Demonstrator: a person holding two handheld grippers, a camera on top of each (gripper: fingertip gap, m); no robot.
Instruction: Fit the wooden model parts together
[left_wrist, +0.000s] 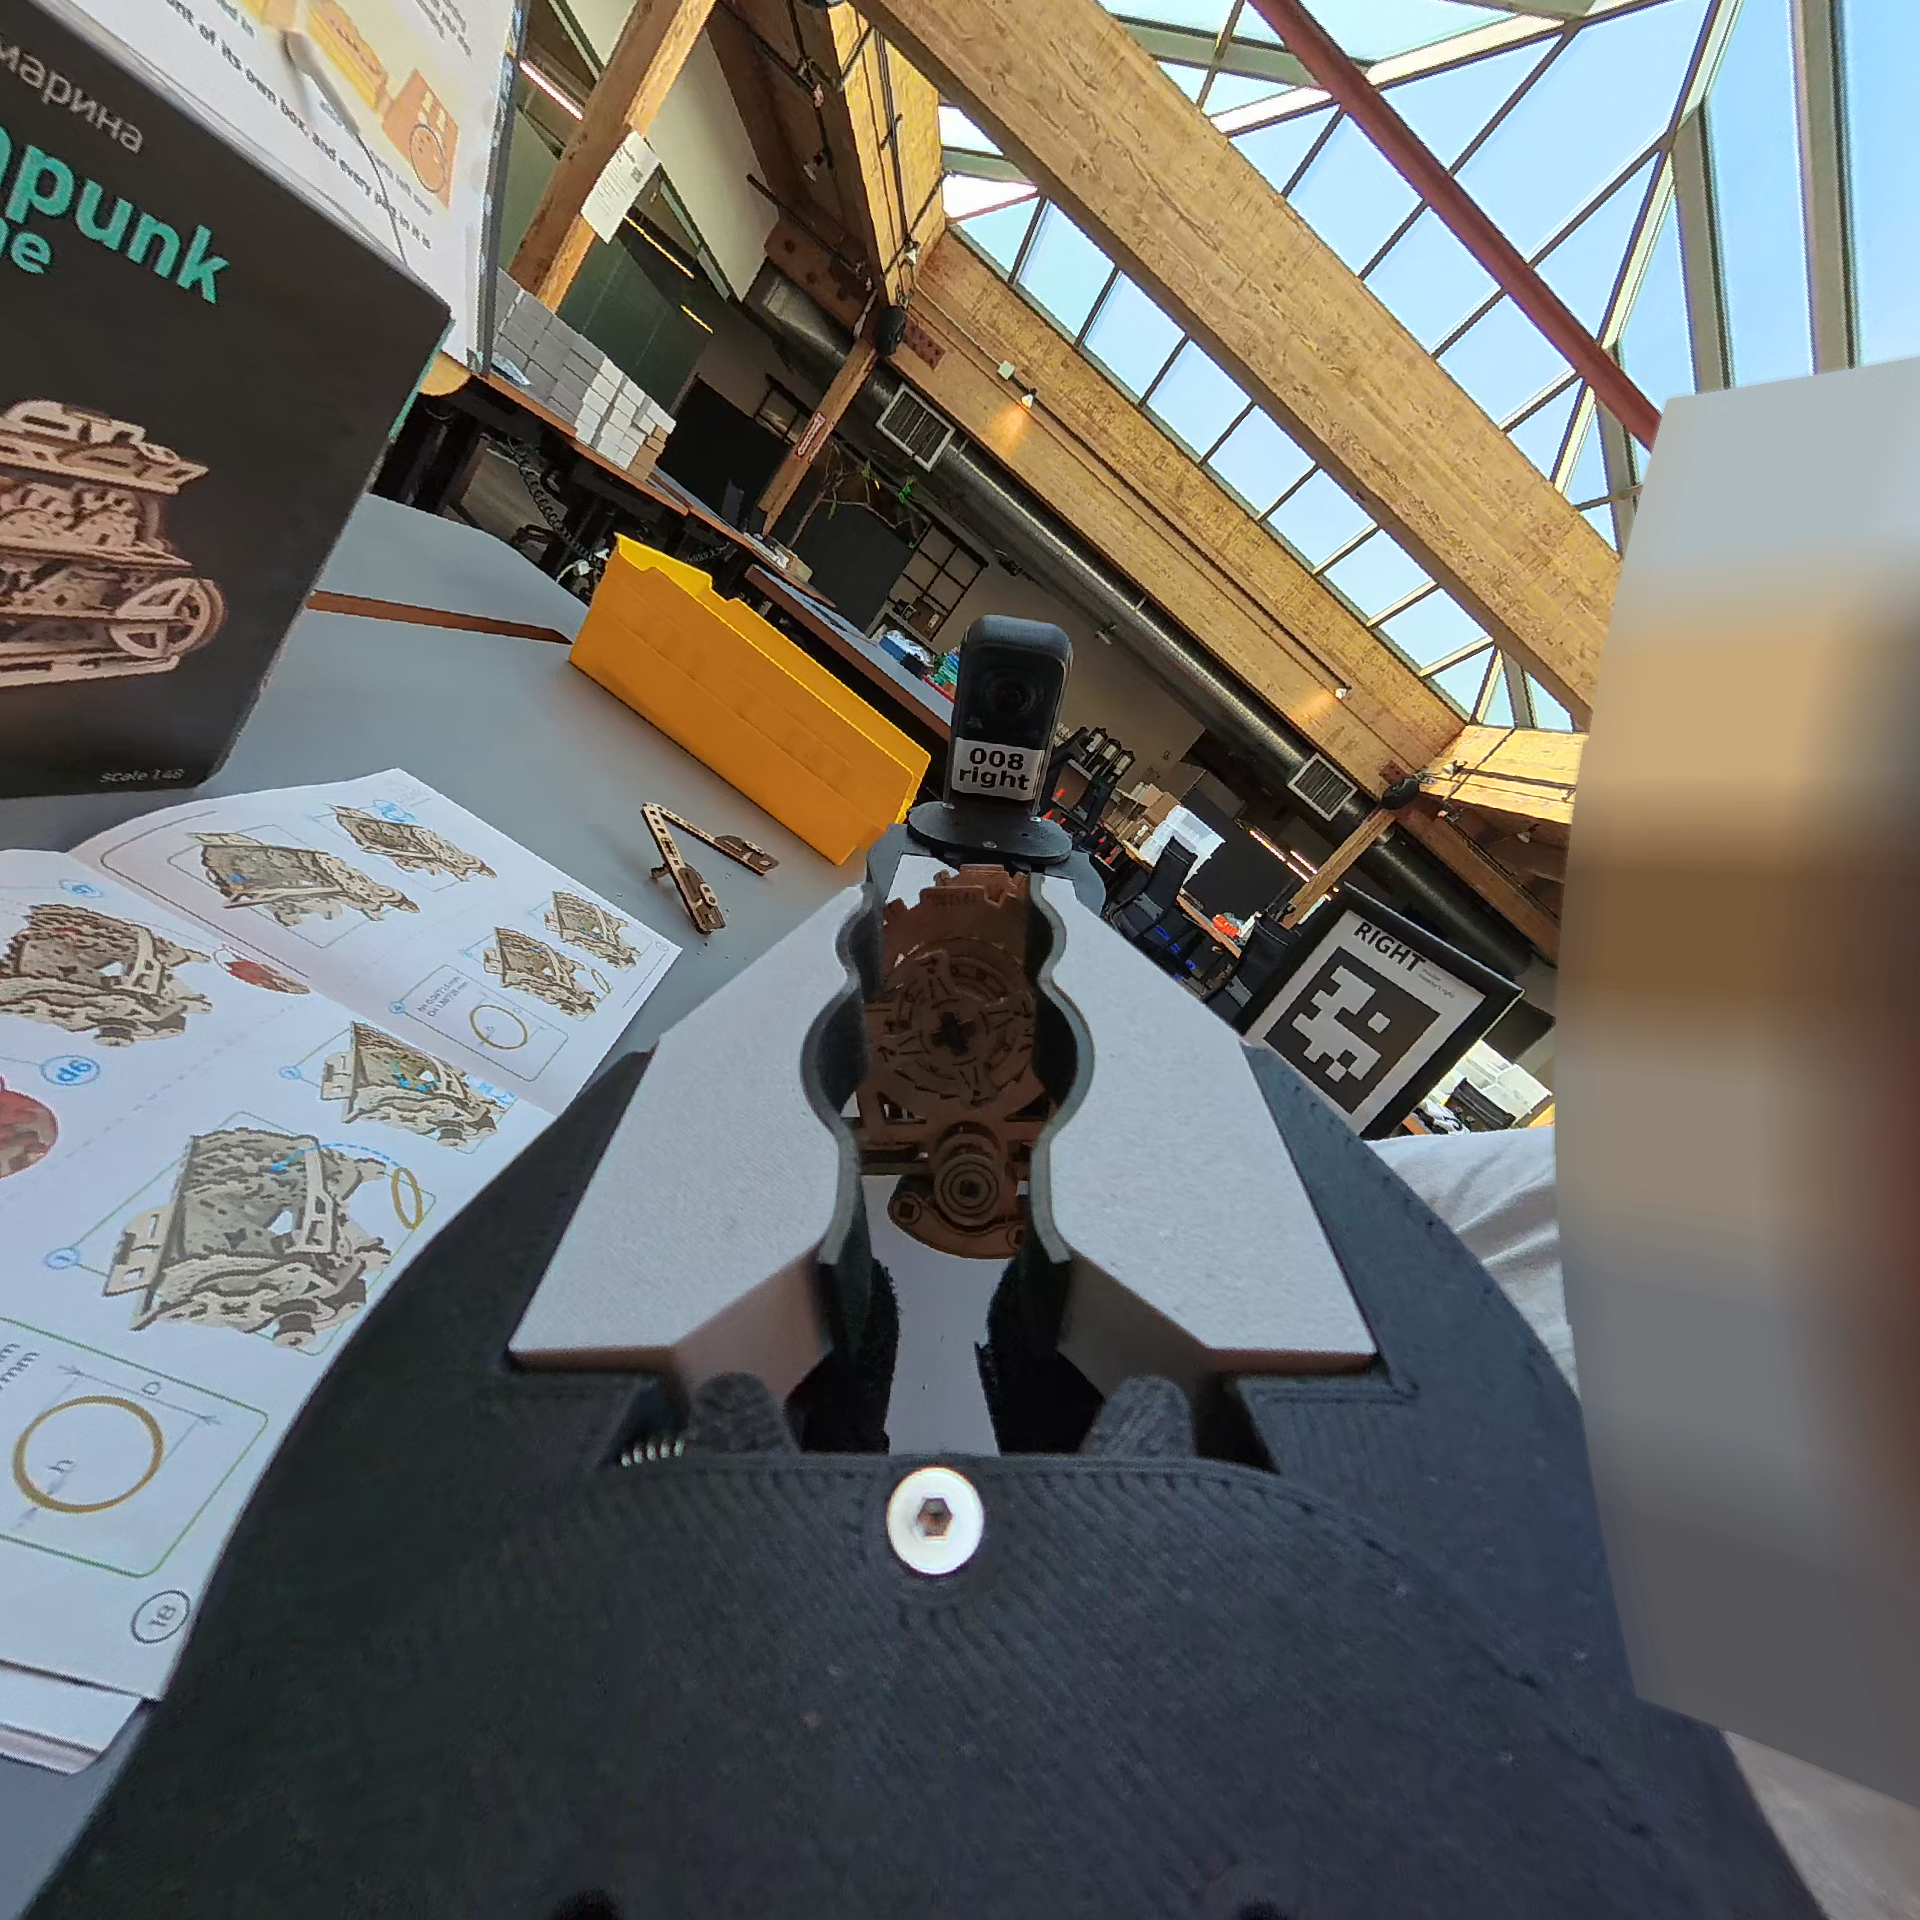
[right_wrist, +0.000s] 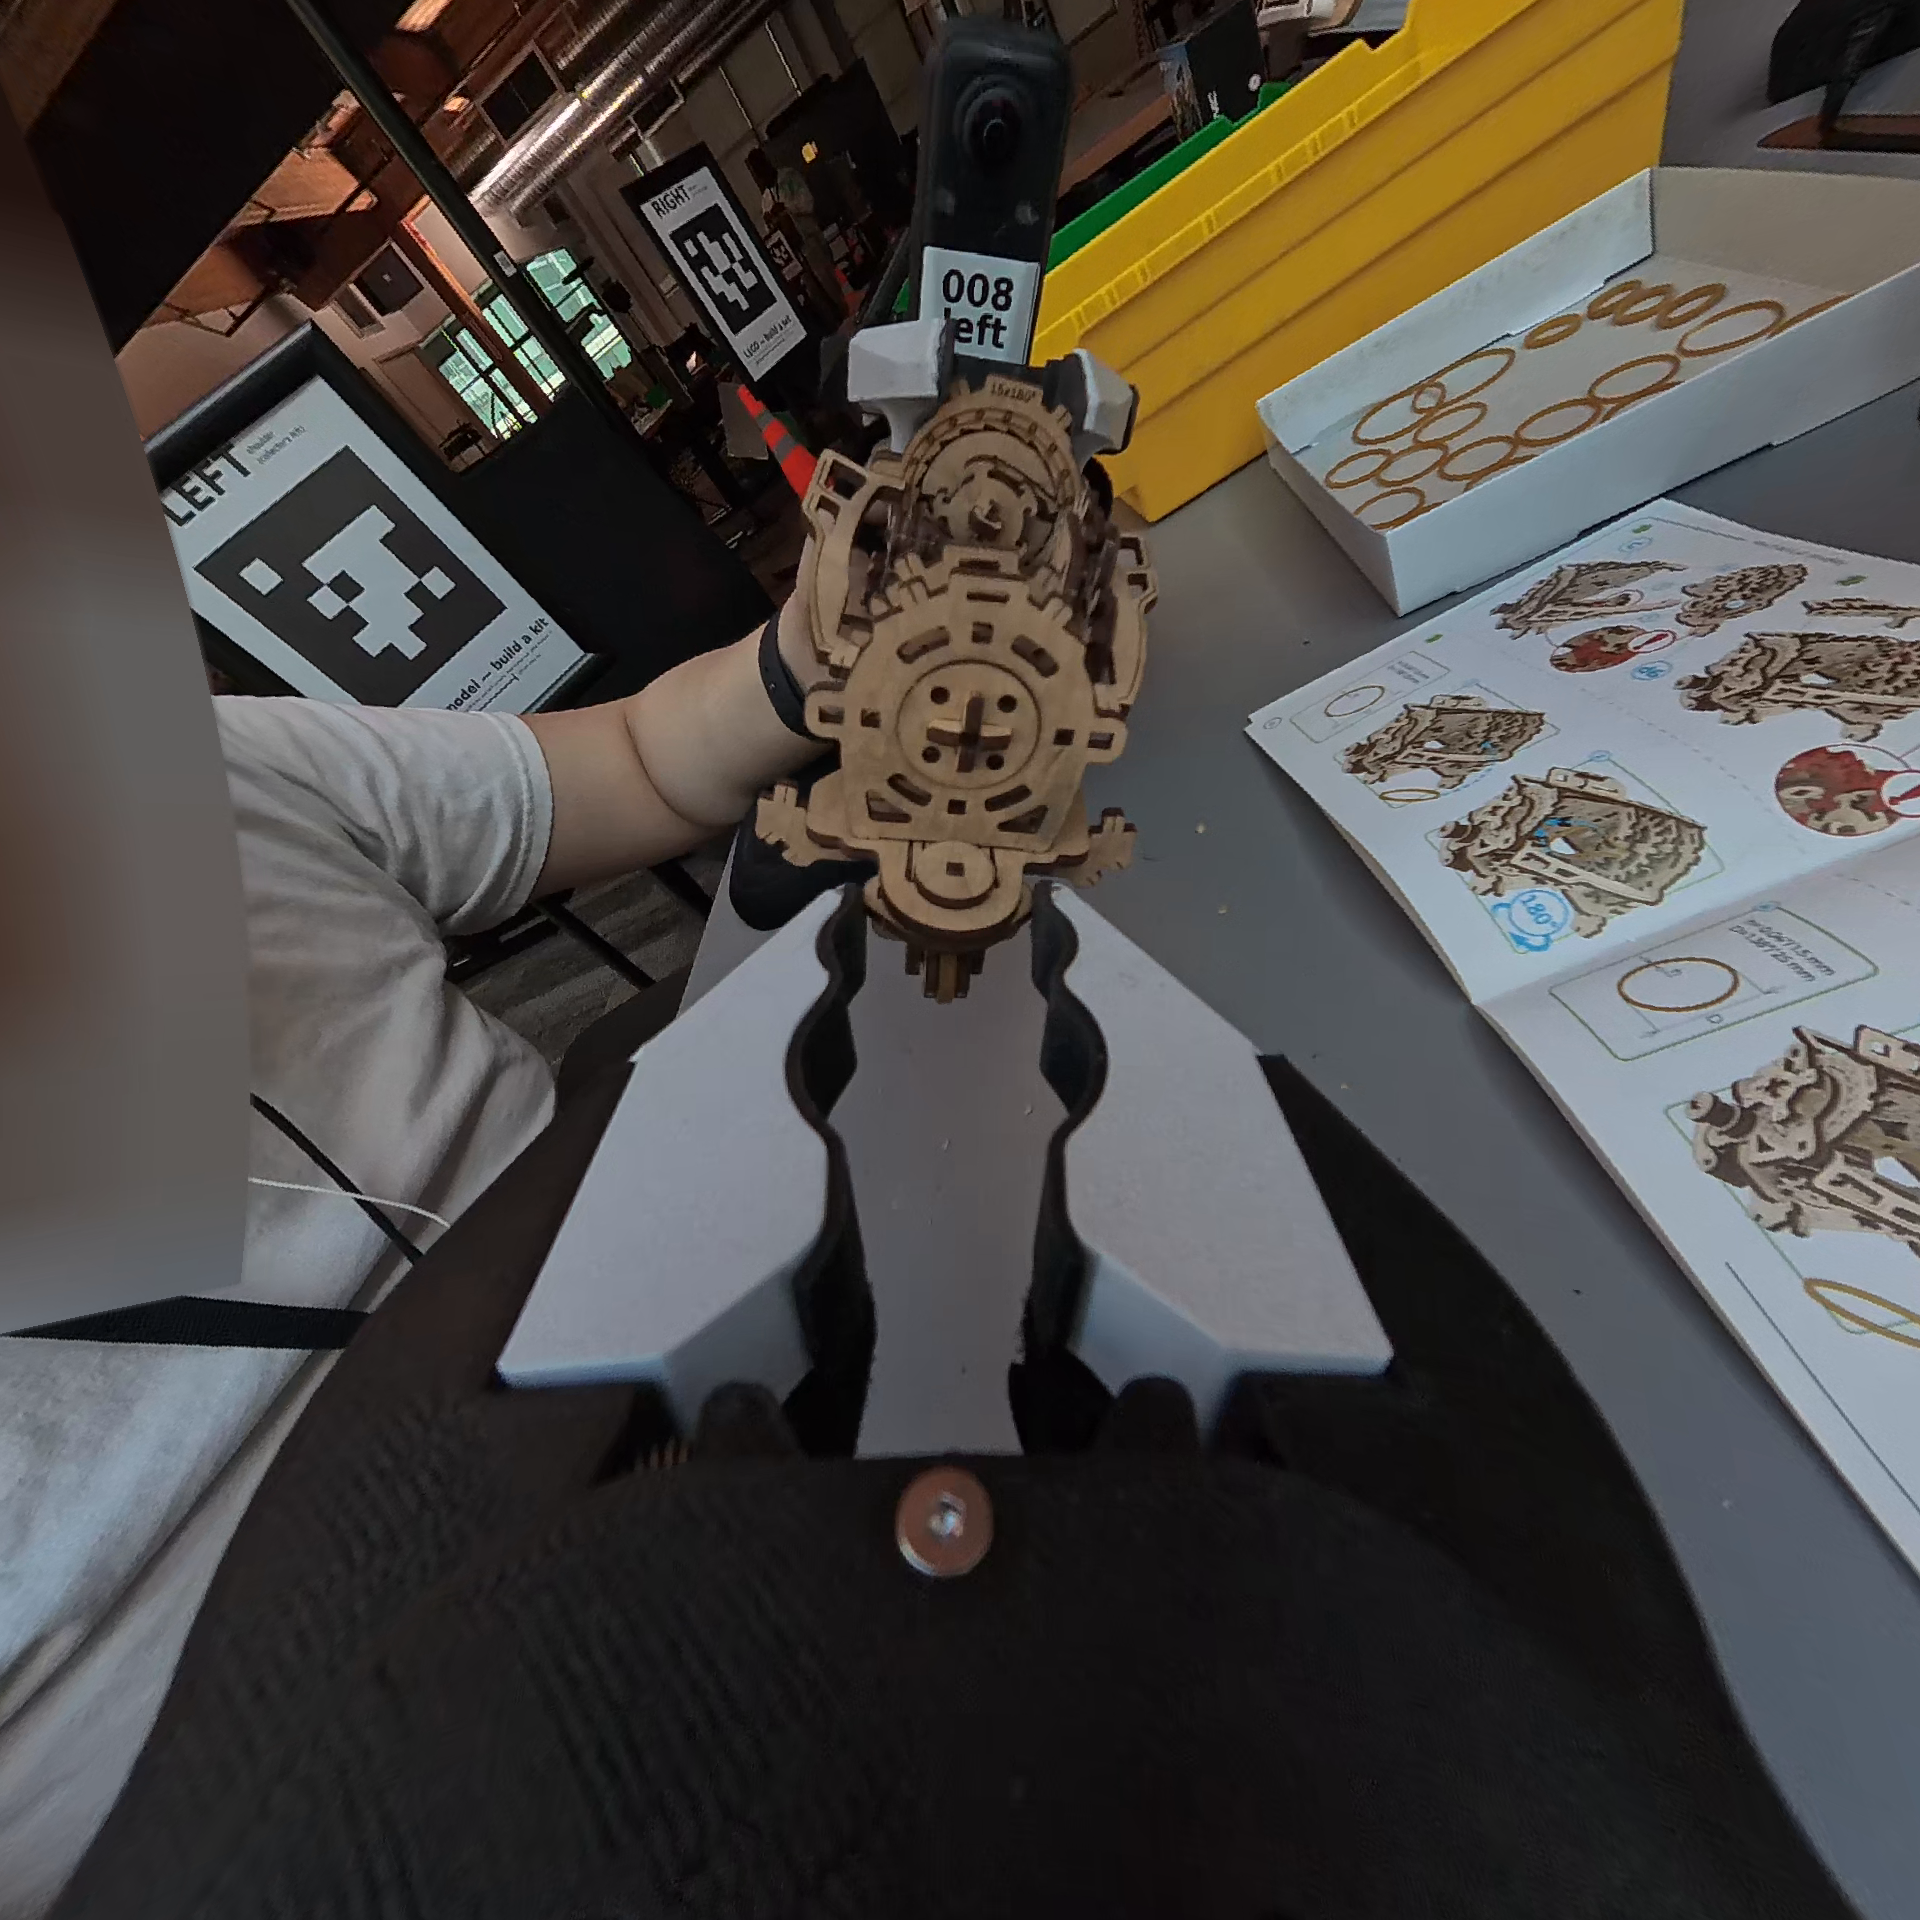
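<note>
While both grippers' fingers pinch the wooden model (right_wrist: 977, 707), only the right wrist view shows the ring tray (right_wrist: 1351, 540).

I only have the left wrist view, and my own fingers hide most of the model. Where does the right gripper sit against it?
Observer: The right wrist view shows the right gripper with its fingertips either side of the wooden model's lower end. I cannot confirm contact.
Operator: Any spare rings around?
Observer: Yes, a white tray of tan rings lies on the table beside the yellow bin.
Operator: And my gripper from that side?
Observer: The left gripper flanks the model's far end.
</note>
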